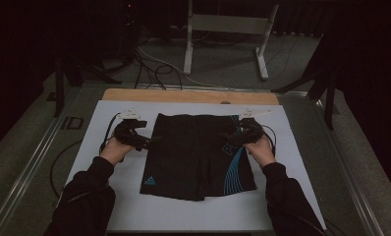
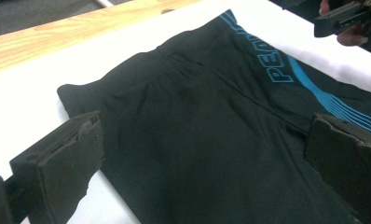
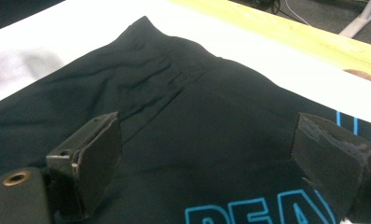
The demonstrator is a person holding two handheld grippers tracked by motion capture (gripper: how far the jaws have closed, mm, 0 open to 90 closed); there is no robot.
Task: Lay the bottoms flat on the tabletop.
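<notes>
High view: a pair of black shorts [image 1: 196, 155] lies flat on a white sheet [image 1: 292, 142] covering the tabletop [image 1: 183, 95], waistband toward the far edge, leg hems toward the person. The long axis runs from far to near. The left claw [image 1: 147, 141] sits at the shorts' left side seam, just below the waistband; the right claw [image 1: 231, 139] sits on the right side, over the blue lettering. Both are equally close to the garment, each pointing inward toward the middle, so the fabric lies between them.

Left gripper view: the two black jaws stand wide apart with nothing between them but the shorts [image 2: 211, 140] lying beneath. The near jaw hovers at the fabric's edge where it meets the white sheet [image 2: 30, 107]. Blue stripes and block lettering [image 2: 273, 63] run down the far side; the right claw [image 2: 344, 18] shows at the top corner.

Right gripper view: jaws again spread wide and gripping nothing, poised over the shorts [image 3: 202, 135]. The cloth is matte black, with soft gathers near the waistband [image 3: 174, 65]. The likely next move is closing on each side edge.
</notes>
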